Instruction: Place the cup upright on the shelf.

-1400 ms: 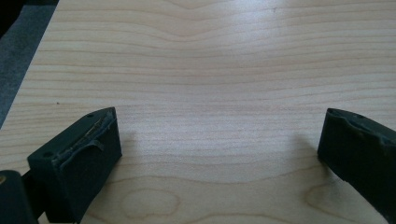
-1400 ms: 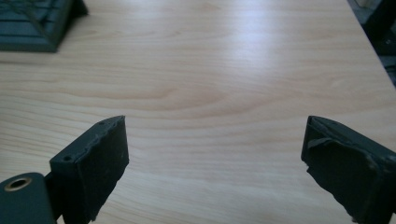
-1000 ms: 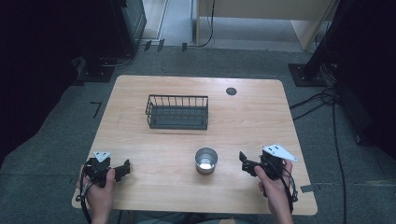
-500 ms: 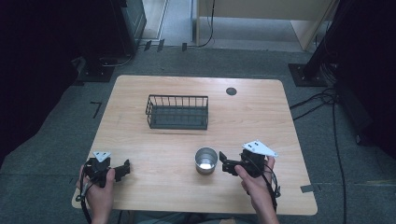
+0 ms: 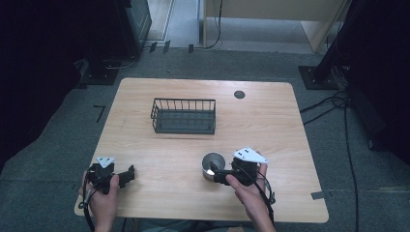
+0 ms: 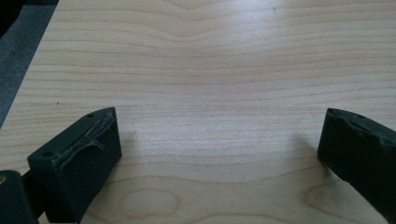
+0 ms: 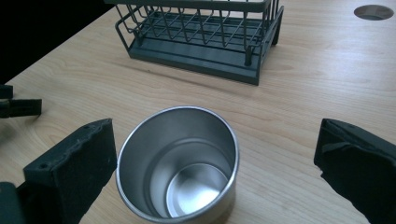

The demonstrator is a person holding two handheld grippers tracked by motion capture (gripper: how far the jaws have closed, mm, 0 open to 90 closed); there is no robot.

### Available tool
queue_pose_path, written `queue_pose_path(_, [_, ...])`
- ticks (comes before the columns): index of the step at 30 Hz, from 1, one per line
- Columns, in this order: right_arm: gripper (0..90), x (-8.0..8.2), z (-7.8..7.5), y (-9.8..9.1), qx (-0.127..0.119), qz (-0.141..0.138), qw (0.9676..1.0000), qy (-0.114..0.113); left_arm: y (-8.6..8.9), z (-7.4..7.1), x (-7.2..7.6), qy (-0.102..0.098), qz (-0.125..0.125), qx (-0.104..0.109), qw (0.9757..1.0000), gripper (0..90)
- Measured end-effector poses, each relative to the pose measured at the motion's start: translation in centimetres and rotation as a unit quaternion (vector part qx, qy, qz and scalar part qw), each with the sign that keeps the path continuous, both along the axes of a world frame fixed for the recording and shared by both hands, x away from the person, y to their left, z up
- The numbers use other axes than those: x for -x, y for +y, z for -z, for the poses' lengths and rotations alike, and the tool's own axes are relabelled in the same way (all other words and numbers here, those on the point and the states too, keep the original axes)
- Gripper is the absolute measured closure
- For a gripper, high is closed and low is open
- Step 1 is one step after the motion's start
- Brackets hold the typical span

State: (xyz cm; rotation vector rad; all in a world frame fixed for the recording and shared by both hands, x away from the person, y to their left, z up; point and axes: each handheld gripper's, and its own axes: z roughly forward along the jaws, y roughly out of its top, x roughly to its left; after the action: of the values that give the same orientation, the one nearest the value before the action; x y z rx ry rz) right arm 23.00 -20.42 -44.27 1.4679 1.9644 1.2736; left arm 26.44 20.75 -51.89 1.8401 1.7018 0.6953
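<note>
Right gripper [image 7: 215,163], jaws spread wide and gripping nothing, brackets an upright steel cup [image 7: 180,163] near the table's front edge, the cup sitting closer to one jaw. Closing off-centre could nudge or tip the empty cup. Left gripper [image 6: 219,154] rests unclenched, well apart.

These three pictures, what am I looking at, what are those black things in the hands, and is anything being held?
A person sits at a wooden table with a hand tool in each hand, each ending in a two-jaw claw. One picture looks down from above; the other two come from cameras riding on the claws. A wire basket and a steel cup stand on the table. The right claw has just opened wide, with the cup between its jaws but not gripped. The left claw is open over bare wood. Nothing is held.
</note>
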Motion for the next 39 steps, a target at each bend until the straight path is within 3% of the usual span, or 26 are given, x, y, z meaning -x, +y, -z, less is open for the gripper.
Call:
queue_pose_path(4, [0.0, -0.1, 0.3, 0.7, -0.008, 0.000, 1.0000, 0.000, 0.0, 0.0, 0.0, 0.000, 0.000, 0.000, 1.0000, 0.0])
queue_pose_path(14, [0.0, 0.2, 1.2, 2.9, 0.005, -0.001, 1.0000, -0.003, 0.0, 0.0, 0.0, 0.000, 0.000, 0.000, 1.0000, 0.0])
queue_pose_path(16, [0.0, 0.2, 1.7, 3.5, 0.016, 0.000, 0.9999, -0.004, 0.0, 0.0, 0.0, 0.000, 0.000, 0.000, 1.0000, 0.0])
queue_pose_path(18, [0.0, 0.1, 2.0, 3.7, 0.026, 0.004, 0.9996, -0.004, 0.0, 0.0, 0.0, 0.000, 0.000, 0.000, 1.0000, 0.0])
queue_pose_path(32, [0.0, -0.7, 5.2, 4.1, 0.029, 0.019, 0.9992, 0.020, 0.0, 0.0, 0.0, 0.000, 0.000, 0.000, 1.0000, 0.0])
queue_pose_path(38, [8.1, -0.7, 5.5, 4.5, 0.038, 0.018, 0.9989, 0.020, 0.0, 0.0, 0.0, 0.000, 0.000, 0.000, 1.0000, 0.0])
queue_pose_path(39, [14.1, -0.7, 5.7, 4.7, 0.044, 0.024, 0.9986, 0.017, 0.0, 0.0, 0.0, 0.000, 0.000, 0.000, 1.0000, 0.0])
